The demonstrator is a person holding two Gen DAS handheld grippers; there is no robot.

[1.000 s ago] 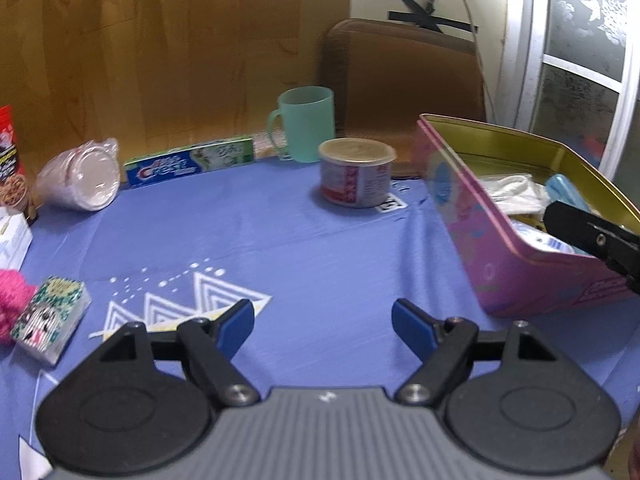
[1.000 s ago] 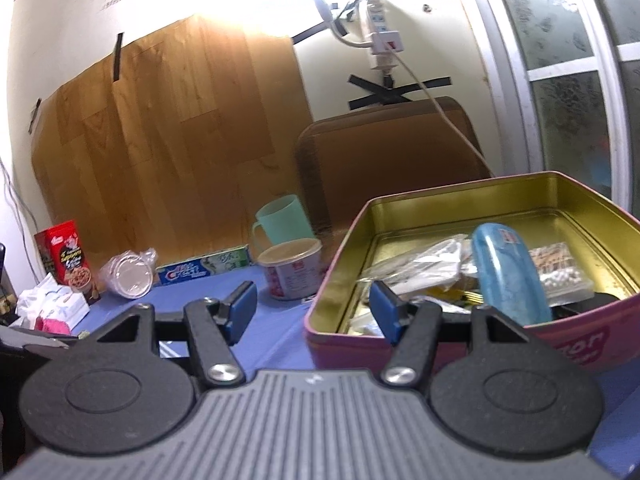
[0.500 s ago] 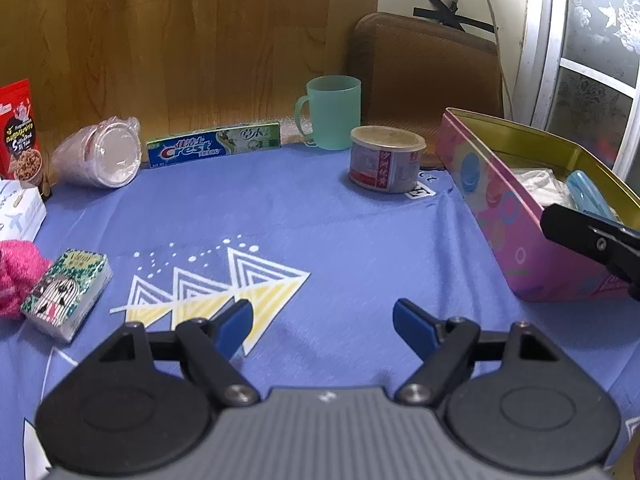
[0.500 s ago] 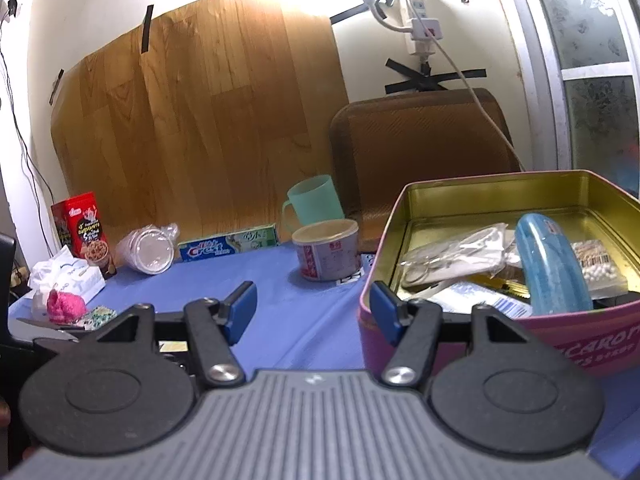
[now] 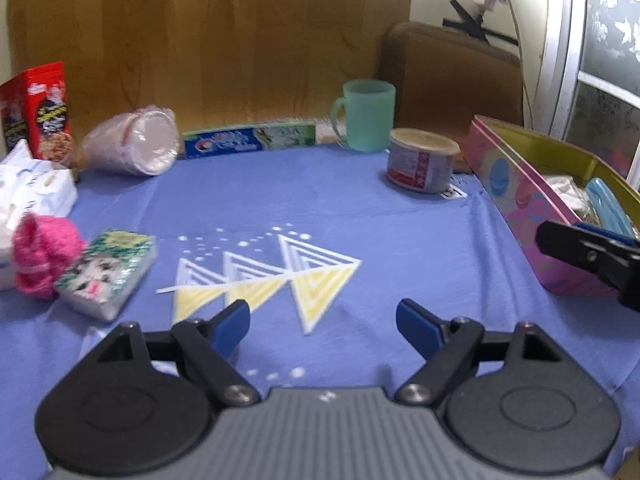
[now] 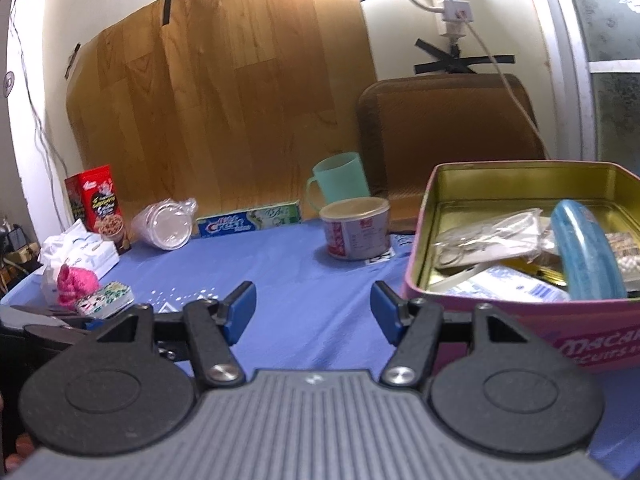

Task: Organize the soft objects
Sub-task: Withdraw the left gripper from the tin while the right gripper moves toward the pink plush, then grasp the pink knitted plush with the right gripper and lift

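A pink knitted ball (image 5: 42, 254) lies at the left on the blue cloth (image 5: 320, 208), next to a green tissue pack (image 5: 106, 274) and a white tissue bag (image 5: 32, 192). They also show in the right wrist view: the ball (image 6: 74, 284), the pack (image 6: 106, 300). A pink tin (image 6: 532, 320) with a gold inside holds packets and a blue case (image 6: 582, 256). My left gripper (image 5: 322, 324) is open and empty above the cloth. My right gripper (image 6: 312, 310) is open and empty, left of the tin.
Along the back stand a green mug (image 5: 368, 114), a small can (image 5: 420, 164), a toothpaste box (image 5: 248, 140), bagged plastic cups (image 5: 136, 148) and a red snack box (image 5: 38, 110). A brown chair back (image 5: 452, 76) is behind the table.
Both grippers have pulled back and to the left, away from the tin. More of the left side of the table shows. Both stay open and empty.
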